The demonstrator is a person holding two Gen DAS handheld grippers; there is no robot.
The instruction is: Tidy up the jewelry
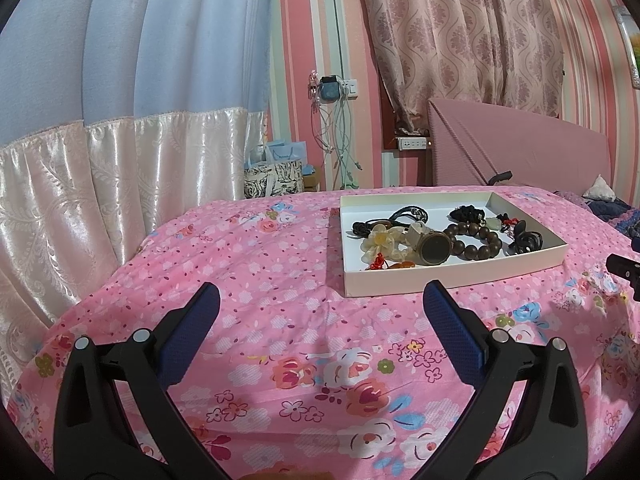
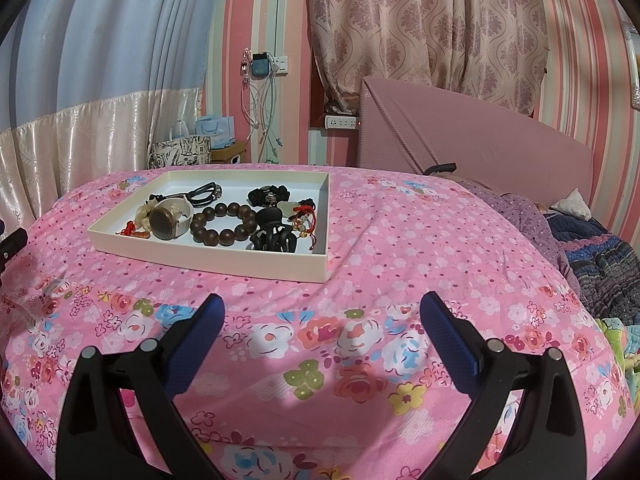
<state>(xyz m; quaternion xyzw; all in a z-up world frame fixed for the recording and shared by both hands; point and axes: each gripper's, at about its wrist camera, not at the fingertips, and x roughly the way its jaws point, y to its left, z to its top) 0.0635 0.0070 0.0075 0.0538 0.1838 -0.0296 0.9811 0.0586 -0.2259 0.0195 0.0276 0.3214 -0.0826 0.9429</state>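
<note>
A shallow cream box (image 1: 448,278) (image 2: 208,260) lies on the pink floral bedspread and holds all the jewelry. Inside it are a brown-faced watch (image 1: 434,249) (image 2: 164,222), a dark wooden bead bracelet (image 1: 478,240) (image 2: 224,224), a black claw hair clip (image 1: 524,236) (image 2: 274,236), a pale flower piece (image 1: 380,240), black cords (image 1: 408,214) (image 2: 206,193) and red-corded charms (image 2: 306,216). My left gripper (image 1: 322,296) is open, low over the bedspread in front of the box. My right gripper (image 2: 322,306) is also open, short of the box and to its right. Neither holds anything.
The bed's left edge drops off beside a blue and cream curtain (image 1: 120,128). A pink headboard (image 2: 472,140) and bunched blankets (image 2: 592,252) are at the right. Gift bags (image 1: 276,176) and hanging cables (image 1: 340,136) stand by the striped wall behind the bed.
</note>
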